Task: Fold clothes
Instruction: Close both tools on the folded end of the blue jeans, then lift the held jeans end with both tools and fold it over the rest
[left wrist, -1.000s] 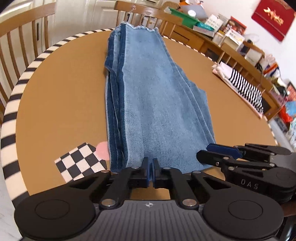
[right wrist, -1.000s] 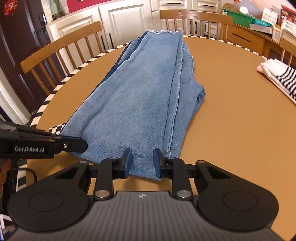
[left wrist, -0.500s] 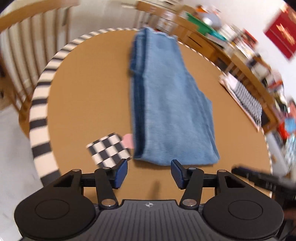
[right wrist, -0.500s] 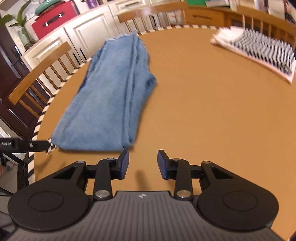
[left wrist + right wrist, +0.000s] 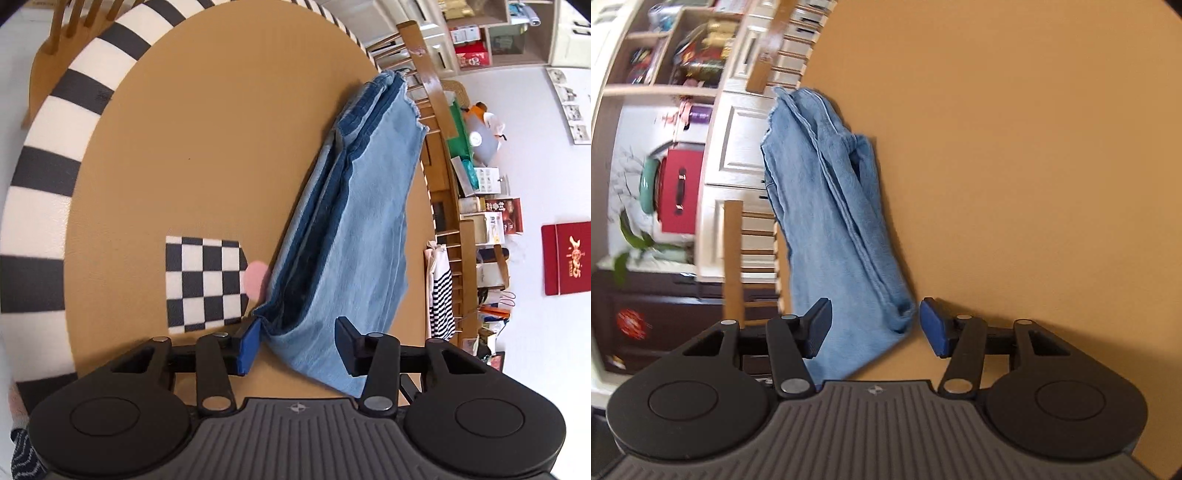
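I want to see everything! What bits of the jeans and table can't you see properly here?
- Left wrist view: the jeans' near corner is hidden behind the left gripper.
- Right wrist view: the jeans' near end is hidden behind the right gripper; shelves blurred.
- Striped cloth: mostly hidden by a chair.

Obscured and unreadable regions

Near end of jeans (image 5: pixel 849 354) runs under right gripper (image 5: pixel 875 326) body, hidden. Shelf items (image 5: pixel 698 59) beyond jeans motion-blurred, unidentifiable. Pink patch (image 5: pixel 255 277) beside jeans (image 5: pixel 369 229) partly covered by denim edge.
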The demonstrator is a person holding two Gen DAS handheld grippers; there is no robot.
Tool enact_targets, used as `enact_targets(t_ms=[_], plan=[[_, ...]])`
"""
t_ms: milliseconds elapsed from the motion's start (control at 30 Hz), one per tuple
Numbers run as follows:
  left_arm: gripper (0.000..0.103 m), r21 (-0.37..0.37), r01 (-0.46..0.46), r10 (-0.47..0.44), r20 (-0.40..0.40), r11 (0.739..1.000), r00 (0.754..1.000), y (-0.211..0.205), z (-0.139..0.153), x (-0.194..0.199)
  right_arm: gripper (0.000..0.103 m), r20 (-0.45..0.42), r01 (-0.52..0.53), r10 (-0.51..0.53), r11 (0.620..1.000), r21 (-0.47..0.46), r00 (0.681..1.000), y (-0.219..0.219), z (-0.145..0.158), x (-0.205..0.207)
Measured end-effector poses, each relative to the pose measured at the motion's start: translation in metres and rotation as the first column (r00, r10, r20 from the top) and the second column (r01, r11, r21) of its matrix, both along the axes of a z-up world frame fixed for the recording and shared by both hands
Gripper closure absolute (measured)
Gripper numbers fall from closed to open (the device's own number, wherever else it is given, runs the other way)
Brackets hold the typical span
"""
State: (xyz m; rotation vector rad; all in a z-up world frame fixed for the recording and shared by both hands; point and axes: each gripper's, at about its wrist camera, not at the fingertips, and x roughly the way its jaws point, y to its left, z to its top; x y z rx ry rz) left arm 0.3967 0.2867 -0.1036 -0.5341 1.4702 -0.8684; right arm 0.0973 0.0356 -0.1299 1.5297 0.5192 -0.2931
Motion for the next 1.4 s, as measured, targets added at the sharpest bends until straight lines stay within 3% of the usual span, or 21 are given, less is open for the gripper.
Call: enact_targets(t_ms=[233, 367, 500, 600, 633, 667, 700, 767, 867, 1033, 1400], plan=[[0.056, 0.014, -0.001, 0.0, 0.03, 1.0, 1.0, -0.007, 0.001, 0.004, 0.048, -0.013, -0.04, 0.04, 0.999, 0.007, 0.999, -0.006, 0.001, 0.009], [0.055, 0.027, 0.039, -0.041, 0.085, 0.999, 0.996, -0.01, 0.006, 0.002, 0.048, -0.041, -0.115, 0.115, 0.993, -0.002, 0.992, -0.002, 0.004, 0.011], [0.055, 0.02, 0.056, -0.057, 0.093, 0.998, 0.994, -0.022, 0.006, 0.003, 0.049, -0.004, -0.058, 0.058, 0.998, 0.005, 0.998, -0.008, -0.001, 0.018], [0.058, 0.074, 0.109, -0.119, 0.141, 0.991, 0.983, -0.036, 0.015, 0.001, 0.05, -0.021, -0.078, 0.078, 0.997, -0.026, 0.997, -0.006, 0.002, 0.032], [0.064, 0.098, 0.128, -0.143, 0.166, 0.987, 0.976, -0.039, 0.018, -0.001, 0.062, -0.054, -0.115, 0.111, 0.99, -0.084, 0.992, -0.004, 0.007, 0.036], [0.066, 0.104, 0.133, -0.15, 0.176, 0.986, 0.973, -0.039, 0.019, -0.002, 0.081, -0.091, -0.156, 0.144, 0.977, -0.144, 0.985, -0.001, 0.011, 0.039], [0.069, 0.105, 0.133, -0.15, 0.18, 0.986, 0.972, -0.037, 0.018, -0.002, 0.082, -0.13, -0.197, 0.173, 0.959, -0.202, 0.976, 0.001, 0.016, 0.043], [0.073, 0.108, 0.133, -0.152, 0.19, 0.985, 0.97, -0.035, 0.018, -0.003, 0.084, -0.126, -0.197, 0.173, 0.957, -0.213, 0.977, 0.002, 0.015, 0.043], [0.076, 0.126, 0.144, -0.17, 0.224, 0.981, 0.96, -0.033, 0.019, -0.008, 0.086, -0.12, -0.184, 0.16, 0.957, -0.224, 0.98, 0.005, 0.014, 0.042], [0.078, 0.216, 0.183, -0.247, 0.324, 0.959, 0.913, -0.045, 0.033, -0.022, 0.086, -0.145, -0.198, 0.164, 0.943, -0.268, 0.976, 0.009, 0.019, 0.049], [0.078, 0.235, 0.197, -0.27, 0.333, 0.952, 0.904, -0.043, 0.036, -0.023, 0.086, -0.14, -0.191, 0.161, 0.95, -0.245, 0.977, 0.005, 0.015, 0.05]])
